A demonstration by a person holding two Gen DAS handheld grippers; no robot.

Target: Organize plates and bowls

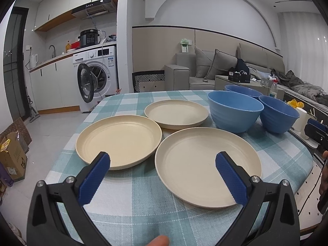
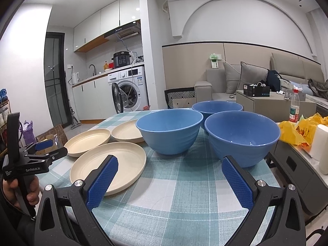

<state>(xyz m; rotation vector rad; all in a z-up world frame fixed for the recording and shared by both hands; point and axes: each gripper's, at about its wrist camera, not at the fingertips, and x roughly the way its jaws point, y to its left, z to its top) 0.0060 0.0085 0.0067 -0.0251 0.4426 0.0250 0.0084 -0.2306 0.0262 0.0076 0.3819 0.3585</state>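
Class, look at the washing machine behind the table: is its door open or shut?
Open. The washing machine has its round door swung out to the left, away from the drum opening; the right wrist view shows the same.

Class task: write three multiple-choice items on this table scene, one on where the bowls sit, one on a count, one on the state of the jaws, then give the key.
1. Seen from the left gripper, the bowls sit on which side of the plates?
A left
B right
C on top

2. How many plates?
A two
B three
C five

3. The right gripper jaws are
A open, empty
B shut on a bowl
C shut on a plate

Key: 1 B, the bowls are grouped on the right. 2 B, three cream plates lie apart. 3 A, cloth shows between the jaws.
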